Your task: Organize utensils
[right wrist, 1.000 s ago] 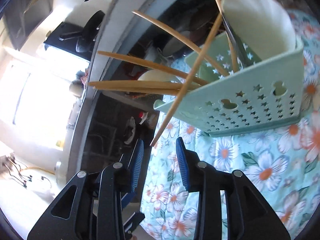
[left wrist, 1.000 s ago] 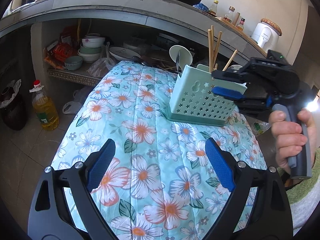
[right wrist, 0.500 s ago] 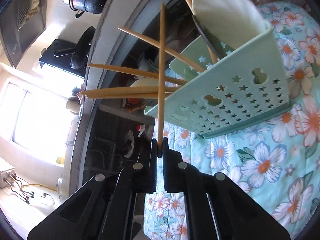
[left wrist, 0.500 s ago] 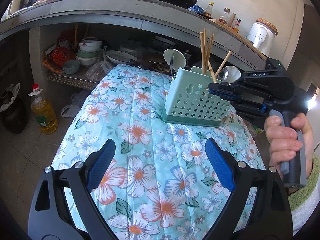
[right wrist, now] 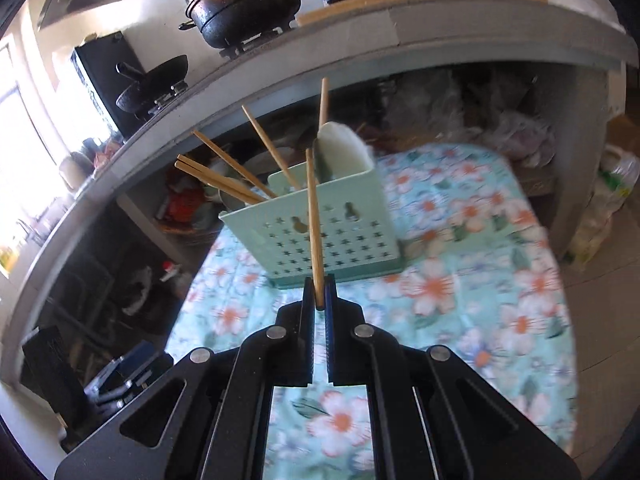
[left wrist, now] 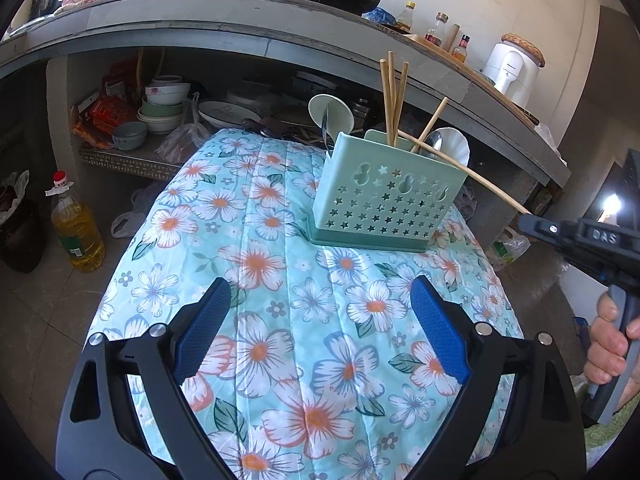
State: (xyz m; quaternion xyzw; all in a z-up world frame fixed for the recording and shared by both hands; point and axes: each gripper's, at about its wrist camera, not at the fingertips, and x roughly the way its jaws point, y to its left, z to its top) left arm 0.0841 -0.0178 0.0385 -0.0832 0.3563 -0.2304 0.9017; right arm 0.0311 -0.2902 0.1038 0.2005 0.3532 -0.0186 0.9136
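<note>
Chopstick (right wrist: 313, 224) clamped at its end in my right gripper (right wrist: 319, 300), its far end at the green holder (left wrist: 384, 196) rim on the flowered worktop (left wrist: 260, 264). Spoons and other chopsticks already stand inside. My left gripper (left wrist: 320, 328) waits wide, empty.

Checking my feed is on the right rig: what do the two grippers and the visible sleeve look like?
Both are black skeletal frames with silver rivets. The left gripper has blue textured pads; the right gripper has a grey handle and white lettering. The sleeve looks green, only its edge visible.
</note>
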